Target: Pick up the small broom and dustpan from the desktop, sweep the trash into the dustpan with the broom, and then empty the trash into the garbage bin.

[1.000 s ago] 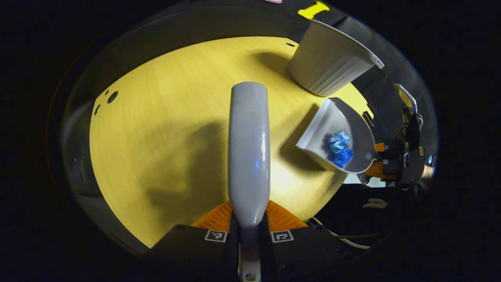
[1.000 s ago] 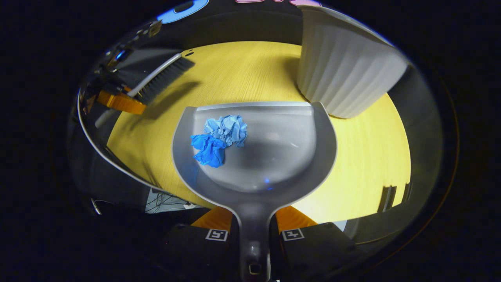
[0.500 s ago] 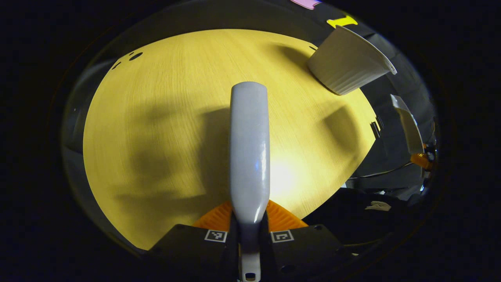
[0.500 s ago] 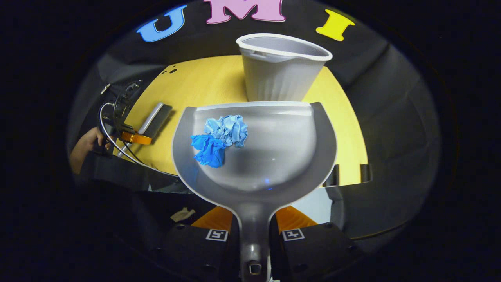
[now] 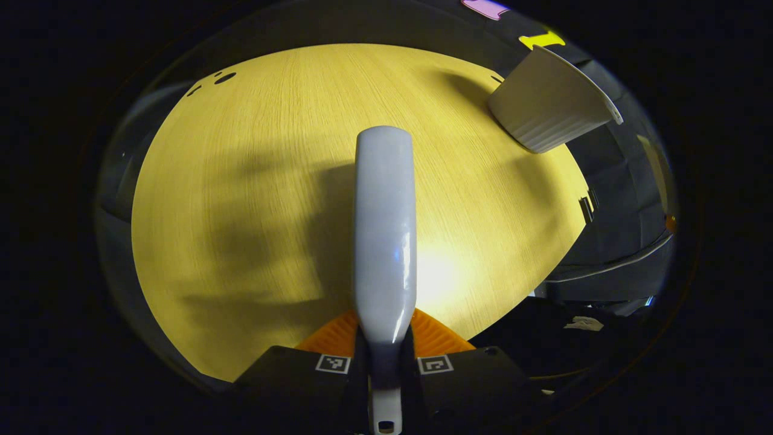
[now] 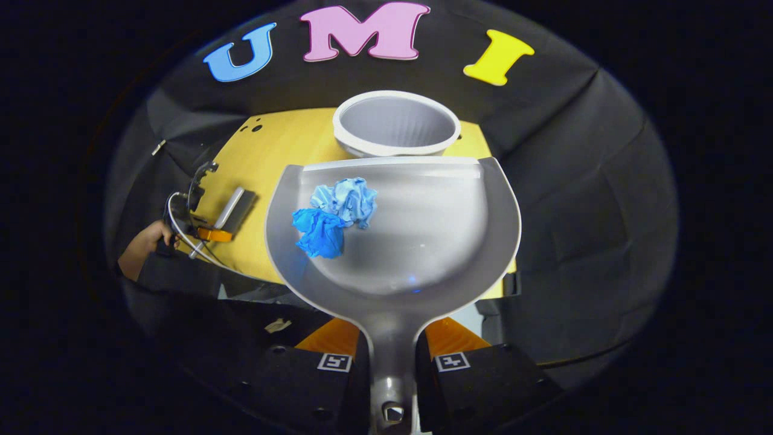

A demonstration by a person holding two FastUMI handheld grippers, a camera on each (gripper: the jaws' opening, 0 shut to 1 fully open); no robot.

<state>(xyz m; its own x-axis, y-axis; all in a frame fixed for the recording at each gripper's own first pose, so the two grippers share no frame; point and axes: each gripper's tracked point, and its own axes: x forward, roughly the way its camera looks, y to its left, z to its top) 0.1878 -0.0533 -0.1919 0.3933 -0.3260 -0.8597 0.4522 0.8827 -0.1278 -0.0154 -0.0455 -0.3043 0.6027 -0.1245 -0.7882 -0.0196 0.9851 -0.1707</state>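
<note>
In the right gripper view my right gripper (image 6: 391,350) is shut on the handle of the grey dustpan (image 6: 423,241), which I hold level and high above the table. Two crumpled blue paper balls (image 6: 335,217) lie in the pan's left side. The pan's front lip hangs just before the open mouth of the white ribbed bin (image 6: 395,124). In the left gripper view my left gripper (image 5: 384,350) is shut on the pale broom handle (image 5: 384,229), above the yellow tabletop (image 5: 241,181). The bin (image 5: 546,106) stands at the far right there. The broom (image 6: 232,208) and left gripper also appear far left in the right gripper view.
A hand and dark sleeve (image 6: 148,254) hold the left gripper at the table's left edge, with cables trailing beside it. The yellow table has small holes near its far left corner (image 5: 224,77). Black cloth walls surround the table.
The right gripper has risen with the dustpan, so the bin's mouth now shows from above, just past the pan's lip. The dustpan left the left gripper view. The broom hardly moved.
</note>
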